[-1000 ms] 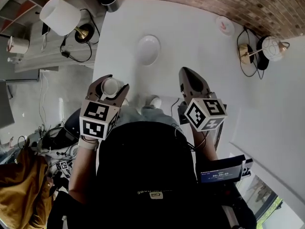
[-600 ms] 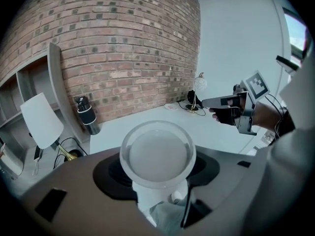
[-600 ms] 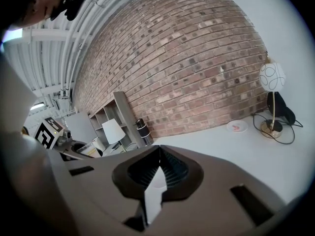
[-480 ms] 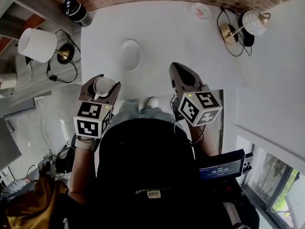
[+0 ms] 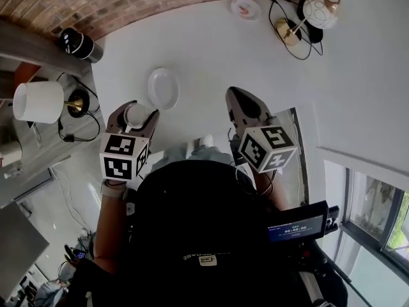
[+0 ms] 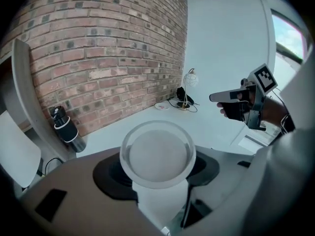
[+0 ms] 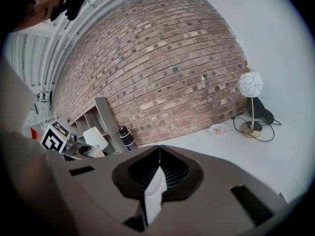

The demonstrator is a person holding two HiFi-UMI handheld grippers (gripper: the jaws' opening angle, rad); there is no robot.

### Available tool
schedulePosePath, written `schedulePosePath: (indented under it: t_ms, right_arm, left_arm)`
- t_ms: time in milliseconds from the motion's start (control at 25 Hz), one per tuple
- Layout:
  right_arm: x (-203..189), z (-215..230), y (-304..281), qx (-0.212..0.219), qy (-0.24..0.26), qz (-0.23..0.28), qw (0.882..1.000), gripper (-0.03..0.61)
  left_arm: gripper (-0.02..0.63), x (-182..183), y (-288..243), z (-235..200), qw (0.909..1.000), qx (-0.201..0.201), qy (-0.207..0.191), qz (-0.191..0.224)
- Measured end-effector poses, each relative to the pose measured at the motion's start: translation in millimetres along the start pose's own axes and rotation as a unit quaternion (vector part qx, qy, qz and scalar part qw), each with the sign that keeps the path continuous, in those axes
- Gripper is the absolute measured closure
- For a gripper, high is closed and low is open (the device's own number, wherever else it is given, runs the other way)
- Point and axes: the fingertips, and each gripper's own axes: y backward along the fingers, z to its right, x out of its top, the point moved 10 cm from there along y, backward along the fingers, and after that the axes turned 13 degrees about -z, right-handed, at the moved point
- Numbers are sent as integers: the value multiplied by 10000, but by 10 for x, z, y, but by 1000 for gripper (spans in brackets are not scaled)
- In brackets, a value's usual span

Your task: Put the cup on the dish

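Slippage worries us most: our left hand-held gripper [image 5: 138, 111] grasps the translucent white round cup [image 6: 157, 154] by its smooth sides, just short of the white round dish [image 5: 163, 88], and a loosened squeeze could drop it onto the white surface [image 5: 211, 50]. Landing on the dish's rim could tip it. Only the head view shows the dish; the left gripper view hides it behind the cup. Our right hand-held gripper [image 5: 236, 98] is clenched, empty, right of the dish.
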Motion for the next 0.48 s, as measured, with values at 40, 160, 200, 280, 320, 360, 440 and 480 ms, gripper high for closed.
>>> schedulePosePath:
  t_ms: [40,160,200,280,320,360,440,480]
  right_arm:
    - [3,-1,9,-65,-30,13,10000,574]
    - [17,6,34,-257,-132,61,9996,574]
    - [23,10,39,-320,-167,78,9993,574]
    - [35,8,43,-442,-222,106,9987,574]
    - [40,1,45,-500,-244,116,9984,574]
    - [44,-9,48,-561,-258,124,9980,574]
    - [54,-32,56,-708,-252,127,9971,575]
    - [57,-43,60,-782,-246,124,9966,575]
  left_arm:
    - [354,29,-34,-33,10000,-53,-38,10]
    - [354,116,-153,-126,9997,-179,-179,5]
    - [354,141,-197,-155,9995,-207,-239,-9]
    - [354,180,-281,-211,9990,-241,-364,-18]
    - [354,195,-321,-236,9988,-251,-426,-11]
    - [354,208,-362,-260,9985,-262,-488,-5]
    - [354,229,-451,-300,9978,-298,-598,-13]
    - [354,238,-498,-319,9975,-326,-633,-19]
